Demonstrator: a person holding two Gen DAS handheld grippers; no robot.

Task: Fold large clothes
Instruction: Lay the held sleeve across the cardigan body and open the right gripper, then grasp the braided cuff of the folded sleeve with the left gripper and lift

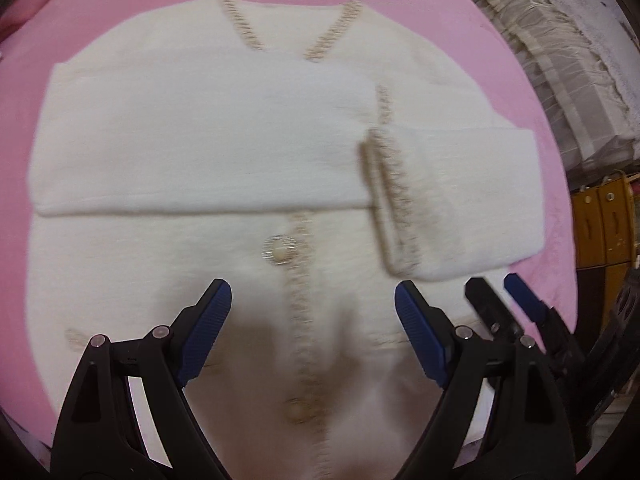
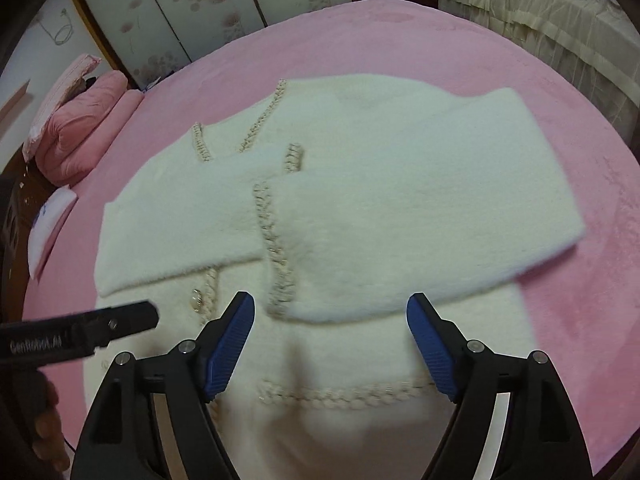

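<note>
A cream fuzzy cardigan (image 1: 192, 148) with beige braided trim lies front-up on the pink bed; it also shows in the right wrist view (image 2: 400, 200). Both sleeves are folded across the chest, cuffs (image 1: 390, 204) overlapping near the button placket. My left gripper (image 1: 312, 312) is open and empty, hovering over the lower placket and a round button (image 1: 279, 250). My right gripper (image 2: 330, 328) is open and empty above the hem area, below the right sleeve's cuff (image 2: 276, 248). The right gripper's fingers (image 1: 520, 300) show at the left view's right edge.
The pink blanket (image 2: 580, 240) covers the round bed all around the cardigan. Pink pillows (image 2: 80, 132) lie at the far left. A cream frilled bedspread (image 2: 540, 20) is at the back right, floral wardrobe doors (image 2: 200, 8) behind. Yellow cabinets (image 1: 600, 220) stand right.
</note>
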